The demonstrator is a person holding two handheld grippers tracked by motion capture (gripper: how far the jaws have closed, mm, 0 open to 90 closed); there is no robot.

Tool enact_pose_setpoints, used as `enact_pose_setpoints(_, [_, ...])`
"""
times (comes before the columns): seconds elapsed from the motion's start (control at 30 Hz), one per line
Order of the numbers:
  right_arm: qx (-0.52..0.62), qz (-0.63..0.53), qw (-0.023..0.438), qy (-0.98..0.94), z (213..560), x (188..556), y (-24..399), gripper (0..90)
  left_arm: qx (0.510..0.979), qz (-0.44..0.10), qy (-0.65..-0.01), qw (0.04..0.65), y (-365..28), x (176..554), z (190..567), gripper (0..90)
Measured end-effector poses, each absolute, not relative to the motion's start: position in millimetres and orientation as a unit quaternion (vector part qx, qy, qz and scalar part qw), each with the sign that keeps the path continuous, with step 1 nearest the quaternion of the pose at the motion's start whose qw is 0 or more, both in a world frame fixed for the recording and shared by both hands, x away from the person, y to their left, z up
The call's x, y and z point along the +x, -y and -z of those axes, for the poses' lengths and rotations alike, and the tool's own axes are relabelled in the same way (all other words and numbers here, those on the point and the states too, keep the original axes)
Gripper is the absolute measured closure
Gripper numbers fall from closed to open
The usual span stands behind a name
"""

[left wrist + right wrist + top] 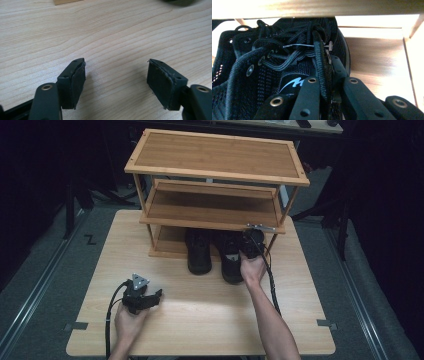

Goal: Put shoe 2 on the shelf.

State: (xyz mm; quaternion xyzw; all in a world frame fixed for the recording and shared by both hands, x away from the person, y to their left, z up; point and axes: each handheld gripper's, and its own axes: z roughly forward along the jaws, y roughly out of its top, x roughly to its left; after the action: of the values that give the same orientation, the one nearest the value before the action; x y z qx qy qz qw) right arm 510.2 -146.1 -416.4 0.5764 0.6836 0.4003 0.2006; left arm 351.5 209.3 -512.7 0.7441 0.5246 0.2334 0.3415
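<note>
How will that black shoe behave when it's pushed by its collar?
The black shoe looks like soft mesh, so its collar will probably buckle under the right gripper. The loose laces are floppy and may snag. Its flat sole should slide along the bottom shelf without tipping.

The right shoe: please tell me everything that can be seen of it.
The right shoe is a black lace-up sneaker of mesh-like fabric, with metal eyelets, thick black laces and a pale logo on the tongue. It stands upright, toe under the rack's bottom shelf, heel out on the table, beside the left shoe. A thin plastic tag pin sits among the laces. The right gripper is shut on the shoe's collar edge, one jaw inside the opening.
</note>
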Motion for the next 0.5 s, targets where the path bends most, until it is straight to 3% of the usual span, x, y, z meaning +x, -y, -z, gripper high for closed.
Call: enact_pose_setpoints(0.5, [0.598, -0.402, 0.23, -0.654, 420.9, 521.6, 122.2, 87.8, 0.747, -0.231, -0.521, 0.342, -209.0, 350.7, 512.6, 31.4])
